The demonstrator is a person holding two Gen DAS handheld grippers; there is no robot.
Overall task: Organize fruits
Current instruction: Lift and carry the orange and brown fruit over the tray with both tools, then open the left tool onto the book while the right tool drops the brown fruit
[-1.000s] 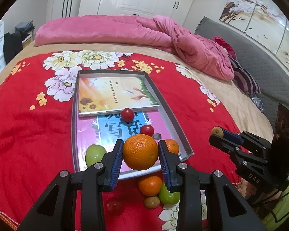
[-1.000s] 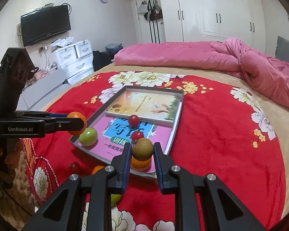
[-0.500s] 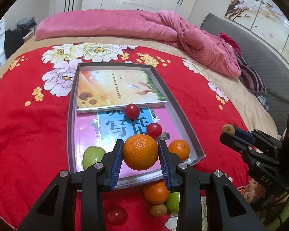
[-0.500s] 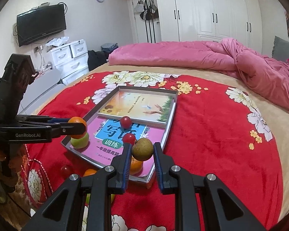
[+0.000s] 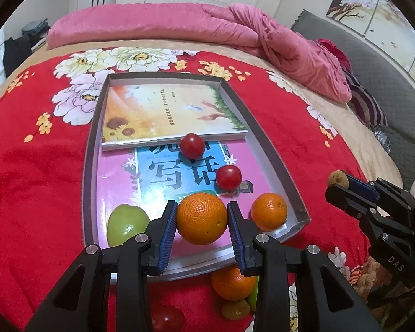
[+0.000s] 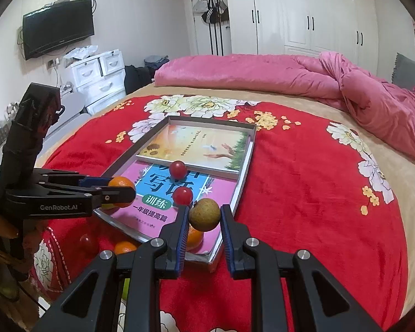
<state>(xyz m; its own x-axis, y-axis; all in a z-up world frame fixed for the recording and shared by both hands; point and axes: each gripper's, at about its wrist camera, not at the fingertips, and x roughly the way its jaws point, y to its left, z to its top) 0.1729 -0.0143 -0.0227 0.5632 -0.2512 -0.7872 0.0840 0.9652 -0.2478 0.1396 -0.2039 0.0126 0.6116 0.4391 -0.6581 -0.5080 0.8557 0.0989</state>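
My left gripper [image 5: 202, 218] is shut on an orange [image 5: 201, 217], held over the near end of the grey tray [image 5: 90, 149]. In the tray lie two books, two red cherry tomatoes [image 5: 191, 145] [image 5: 228, 176], a green fruit [image 5: 127, 224] and a small orange [image 5: 269, 210]. My right gripper [image 6: 204, 215] is shut on a small brownish-yellow round fruit [image 6: 204, 214], above the tray's near corner. The same gripper [image 5: 339, 179] shows at the right of the left wrist view. On the red blanket before the tray lie another orange [image 5: 231, 283], a brownish fruit [image 5: 235, 310] and a red tomato [image 5: 167, 318].
The tray rests on a red flowered blanket [image 5: 33, 166] on a bed. A pink duvet [image 5: 179, 25] is heaped at the far side. White wardrobes, a drawer unit [image 6: 102, 74] and a wall television [image 6: 58, 27] stand beyond the bed.
My left gripper has sunk and come closer to the tray with the orange in it; the tray looks larger. The right gripper has barely moved and keeps its fruit.
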